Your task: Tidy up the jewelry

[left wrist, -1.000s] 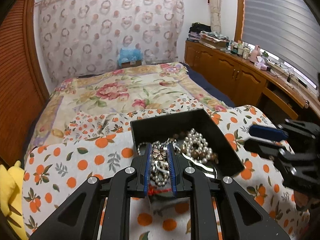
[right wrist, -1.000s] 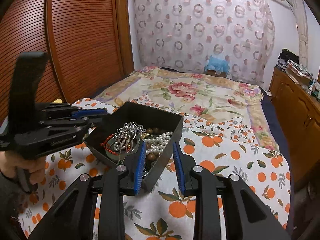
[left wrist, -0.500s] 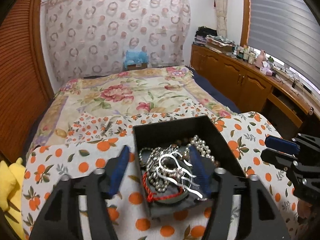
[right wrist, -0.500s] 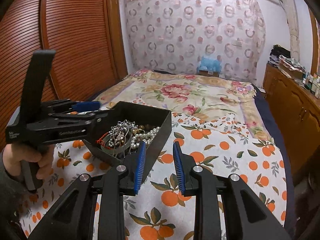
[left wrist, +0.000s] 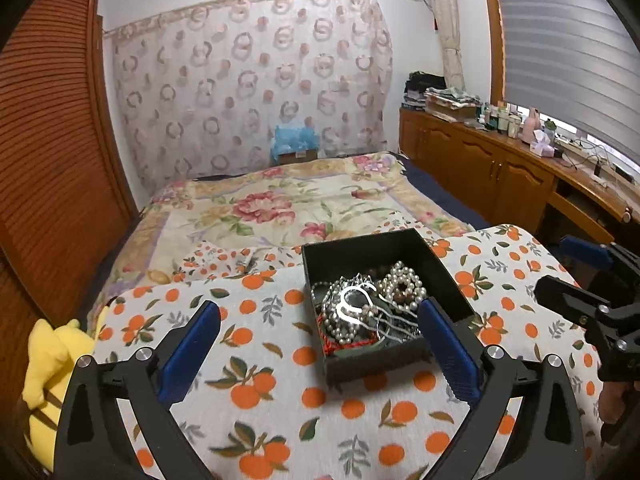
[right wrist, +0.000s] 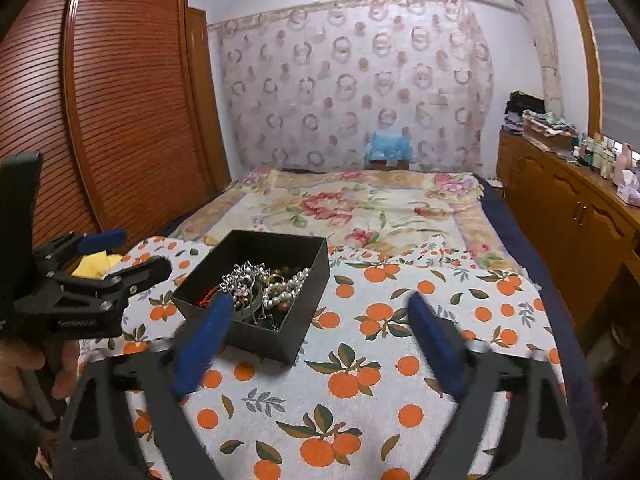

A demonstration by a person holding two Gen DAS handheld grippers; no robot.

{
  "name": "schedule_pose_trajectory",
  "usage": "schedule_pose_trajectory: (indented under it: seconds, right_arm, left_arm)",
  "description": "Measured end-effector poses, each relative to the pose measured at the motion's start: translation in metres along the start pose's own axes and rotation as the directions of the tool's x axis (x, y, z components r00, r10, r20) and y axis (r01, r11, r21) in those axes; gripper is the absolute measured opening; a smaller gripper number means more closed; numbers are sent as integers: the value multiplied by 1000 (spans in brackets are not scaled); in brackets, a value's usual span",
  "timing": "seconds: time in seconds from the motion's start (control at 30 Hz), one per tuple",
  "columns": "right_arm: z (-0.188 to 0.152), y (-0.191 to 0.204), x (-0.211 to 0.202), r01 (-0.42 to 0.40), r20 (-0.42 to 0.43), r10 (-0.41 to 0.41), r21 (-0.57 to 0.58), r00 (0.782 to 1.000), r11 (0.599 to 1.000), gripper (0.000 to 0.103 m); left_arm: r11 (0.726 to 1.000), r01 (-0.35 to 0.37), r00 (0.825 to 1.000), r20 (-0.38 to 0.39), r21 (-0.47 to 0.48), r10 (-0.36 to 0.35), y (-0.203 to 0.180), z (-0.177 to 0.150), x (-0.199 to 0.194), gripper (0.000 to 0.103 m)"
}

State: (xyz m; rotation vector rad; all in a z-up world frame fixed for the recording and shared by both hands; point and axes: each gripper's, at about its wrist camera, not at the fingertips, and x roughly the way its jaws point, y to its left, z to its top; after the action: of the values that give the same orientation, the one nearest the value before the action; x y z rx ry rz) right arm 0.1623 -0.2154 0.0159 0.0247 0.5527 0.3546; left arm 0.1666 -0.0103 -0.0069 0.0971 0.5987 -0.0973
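A black open box sits on the orange-print cloth, with a tangled pile of pearl strands, silver chains and a red cord inside. My left gripper hovers just short of the box, jaws opening wide, nothing pressed between its blue pads. In the right wrist view the box and its jewelry lie ahead to the left. My right gripper is blurred, its jaws also opening, with only cloth between them. Each gripper shows in the other's view: the right gripper and the left gripper.
Beyond the cloth lies a bed with a floral quilt. A yellow plush toy sits at the left edge. Louvred wooden wardrobe doors stand left, a long wooden cabinet with clutter right. A hand holds the left gripper's handle.
The left gripper let go of the jewelry cluster, which now lies in the box, and drew back with its jaws spread. The right jaws, narrow at the box's near corner, sprang wide.
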Motion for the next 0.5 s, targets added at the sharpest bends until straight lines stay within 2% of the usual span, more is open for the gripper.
schedule_pose_trajectory:
  seconds: [0.27,0.5]
  right_arm:
    - [-5,11,-24,46,37,-47,15,998,999,101]
    - [-12,22,-52,35,70,-36,20,997,999,101]
  left_arm:
    - [999,-15,999,29,-39,16,7,-12,-38,95]
    - [997,-8,999,50,-74,11,16,-27,-64,95]
